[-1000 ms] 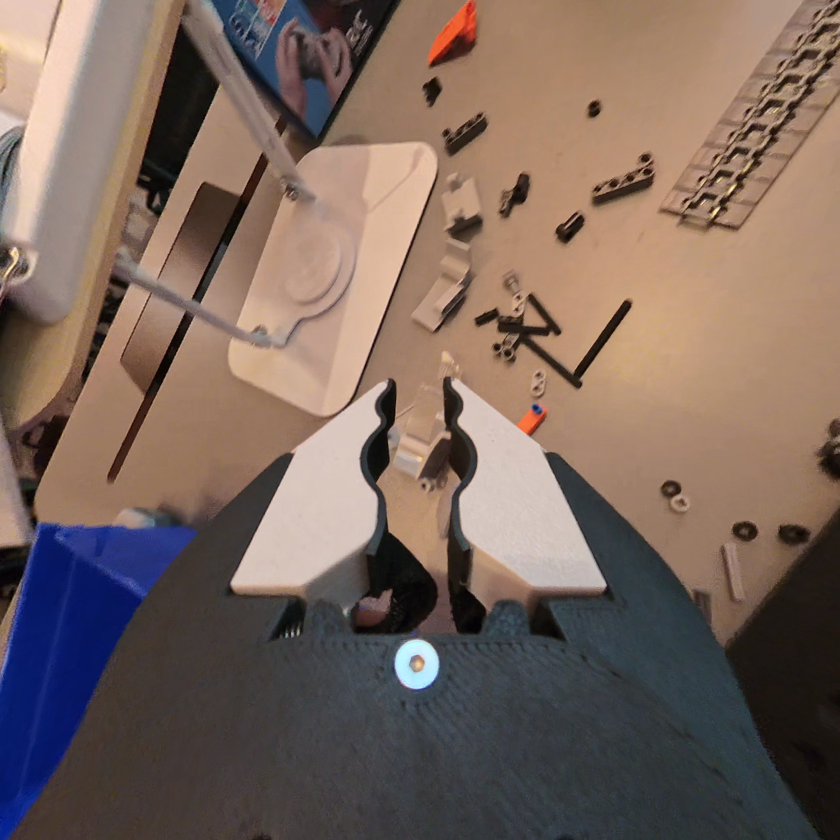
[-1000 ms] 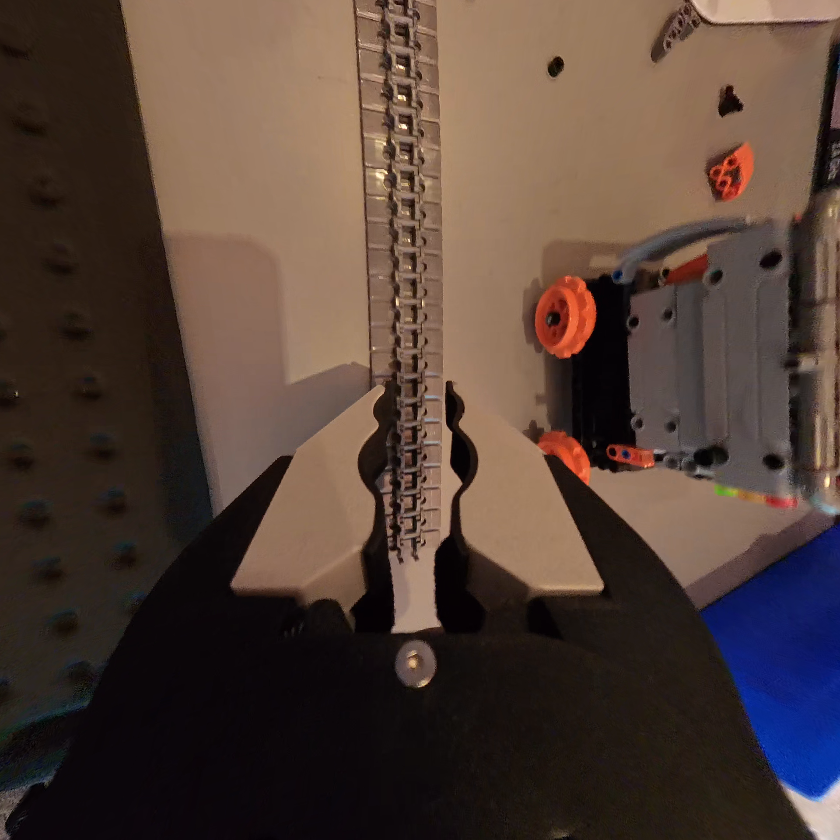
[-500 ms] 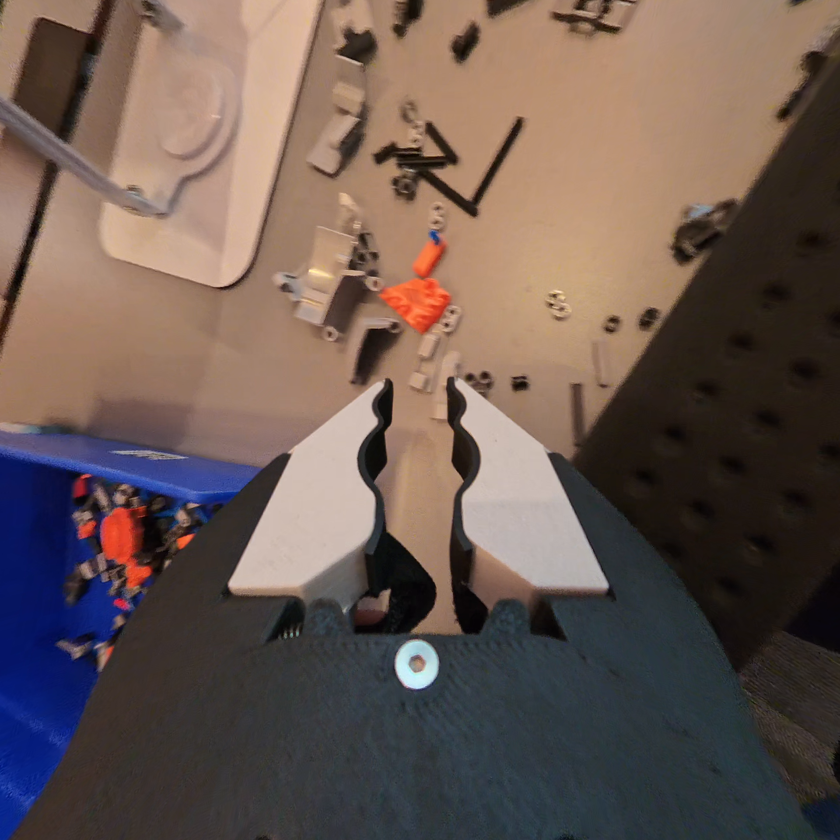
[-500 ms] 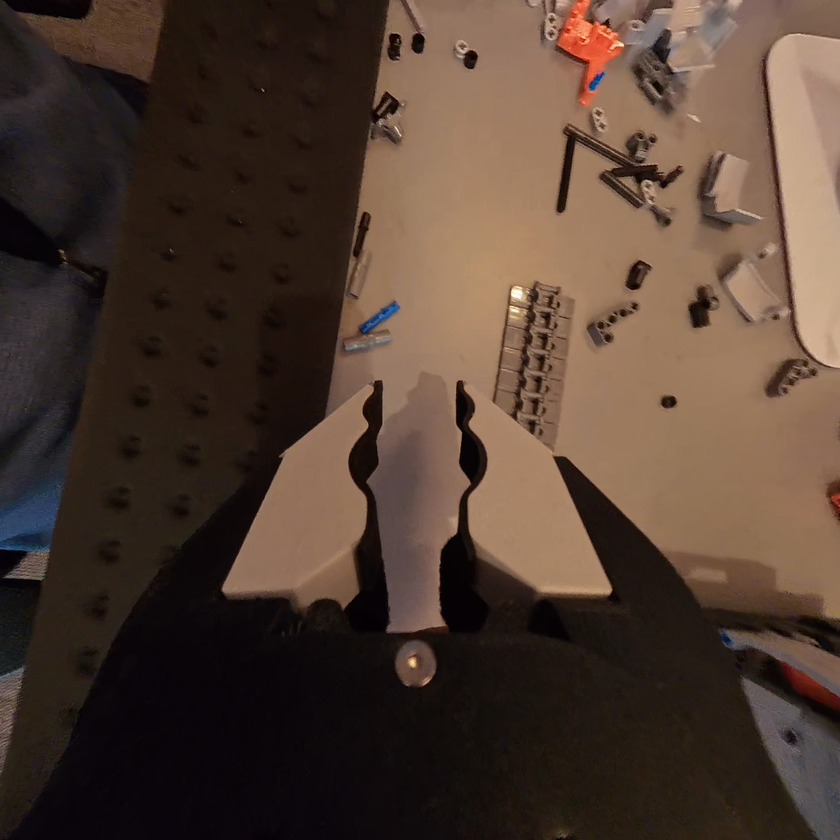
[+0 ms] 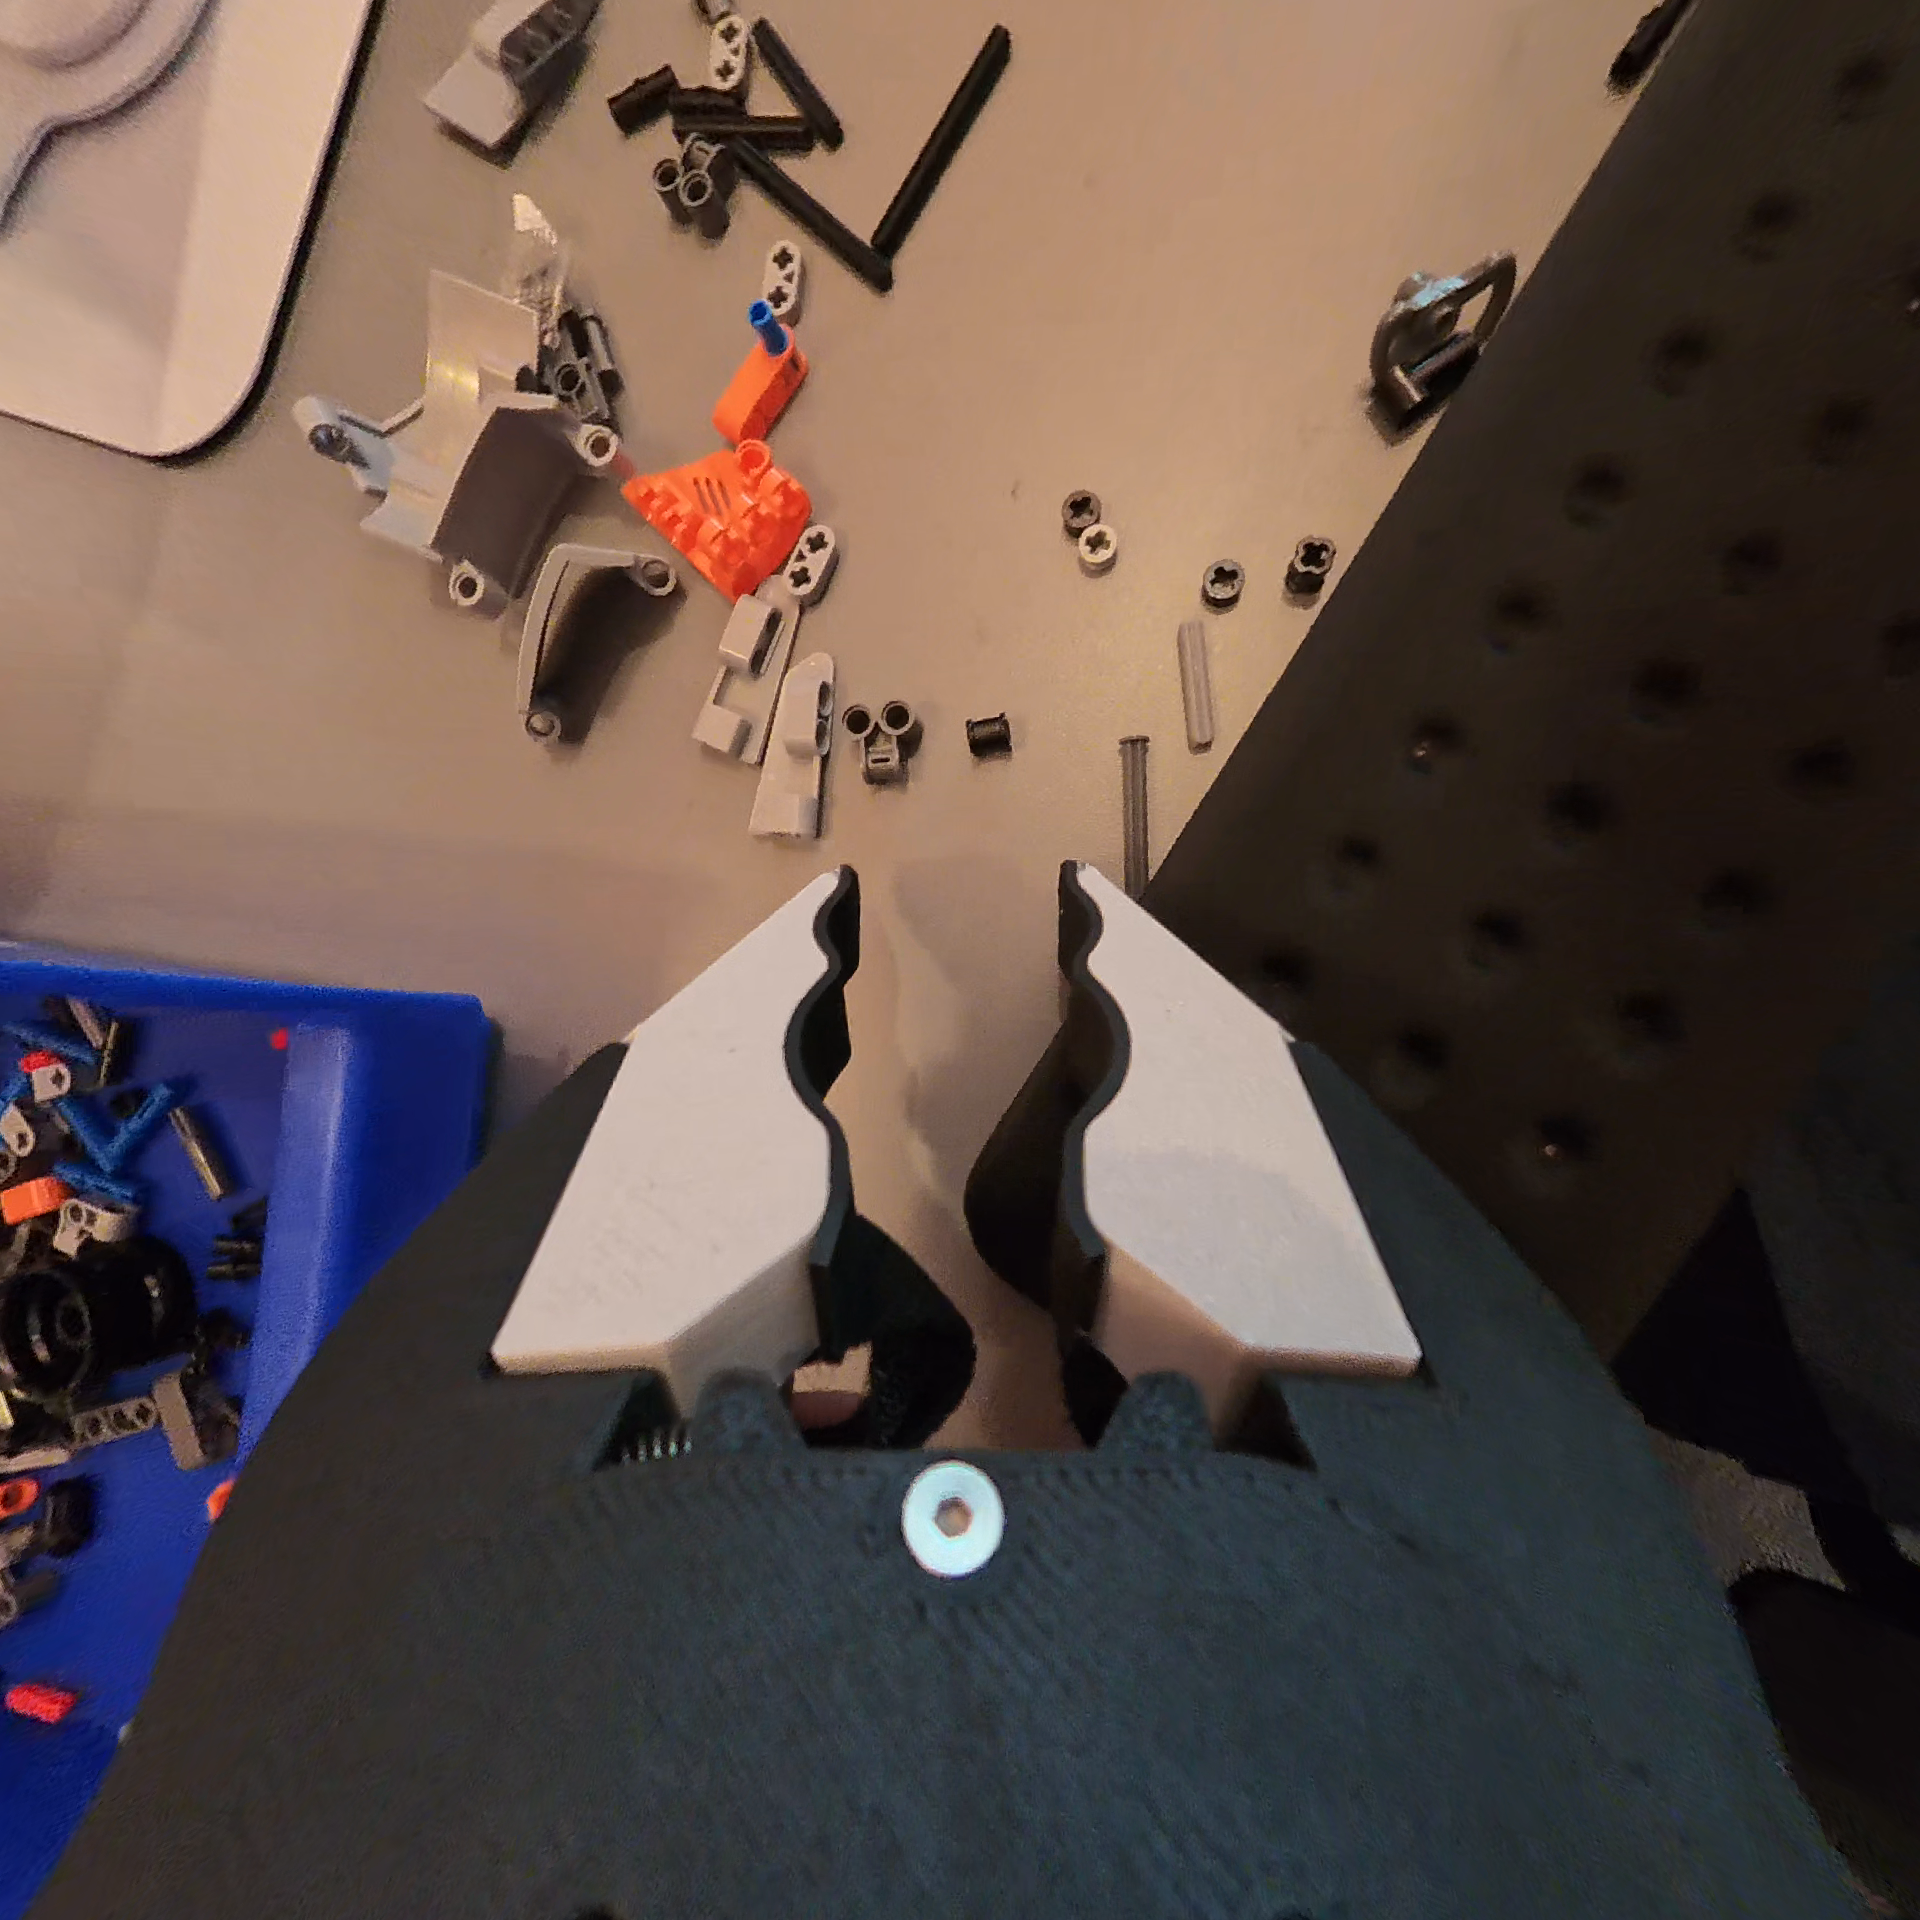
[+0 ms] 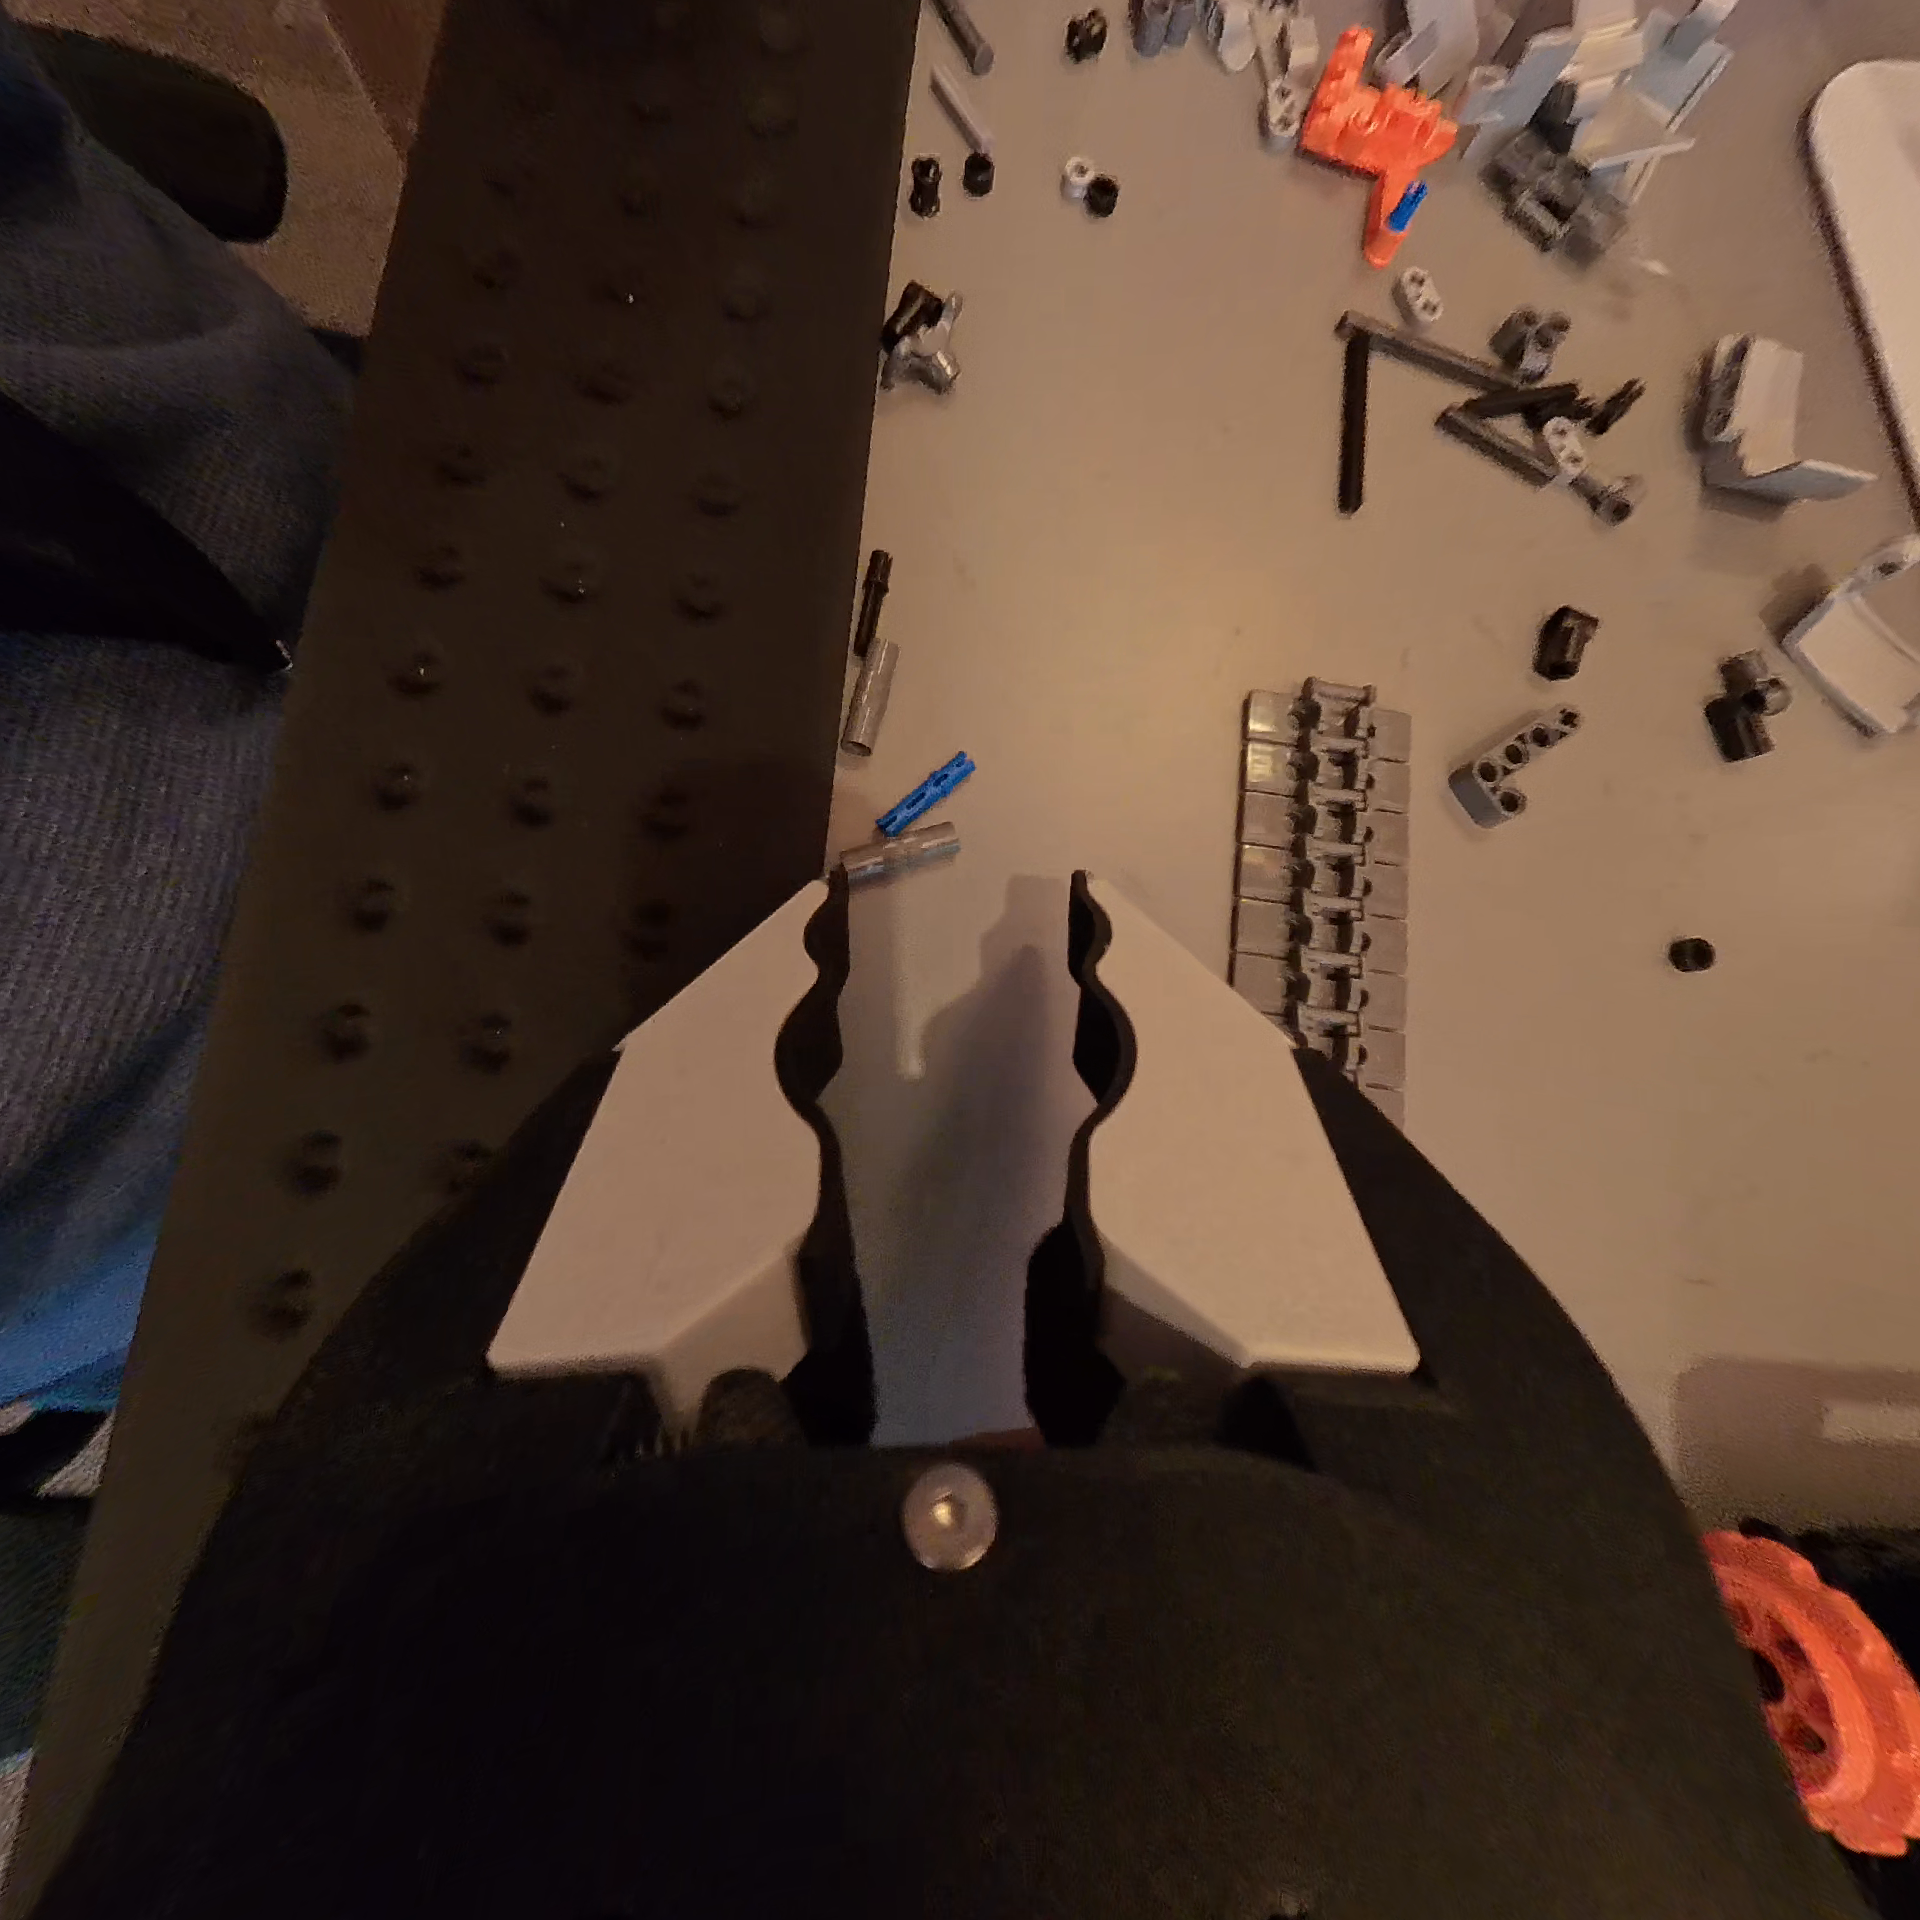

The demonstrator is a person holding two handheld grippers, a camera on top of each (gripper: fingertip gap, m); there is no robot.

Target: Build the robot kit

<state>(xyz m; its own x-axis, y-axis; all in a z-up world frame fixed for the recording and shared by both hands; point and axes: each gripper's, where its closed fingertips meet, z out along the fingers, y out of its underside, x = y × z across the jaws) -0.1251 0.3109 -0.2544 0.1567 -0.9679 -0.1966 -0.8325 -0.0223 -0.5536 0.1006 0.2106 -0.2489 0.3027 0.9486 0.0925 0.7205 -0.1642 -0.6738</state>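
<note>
My left gripper (image 5: 956, 883) is open and empty above bare tabletop. Just beyond it lie small grey brick pieces (image 5: 792, 743), a dark grey axle (image 5: 1135, 810) and an orange panel (image 5: 727, 506). My right gripper (image 6: 956, 894) is open and empty over the table. A grey pin (image 6: 900, 852) and a blue pin (image 6: 925, 794) lie just past its left fingertip. A grey tread strip (image 6: 1325, 862) lies to its right, partly hidden behind the right finger.
A black studded board (image 5: 1610, 727) runs along the right in the left wrist view, and on the left in the right wrist view (image 6: 582, 571). A blue bin (image 5: 364, 1101) of small parts sits lower left. A white tray (image 5: 187, 208) is upper left. An orange gear (image 6: 1829, 1683) shows lower right.
Both grippers pulled back toward the near table edge and opened wider. The right gripper left the tread strip it was over and swung to face the studded board and loose pins.
</note>
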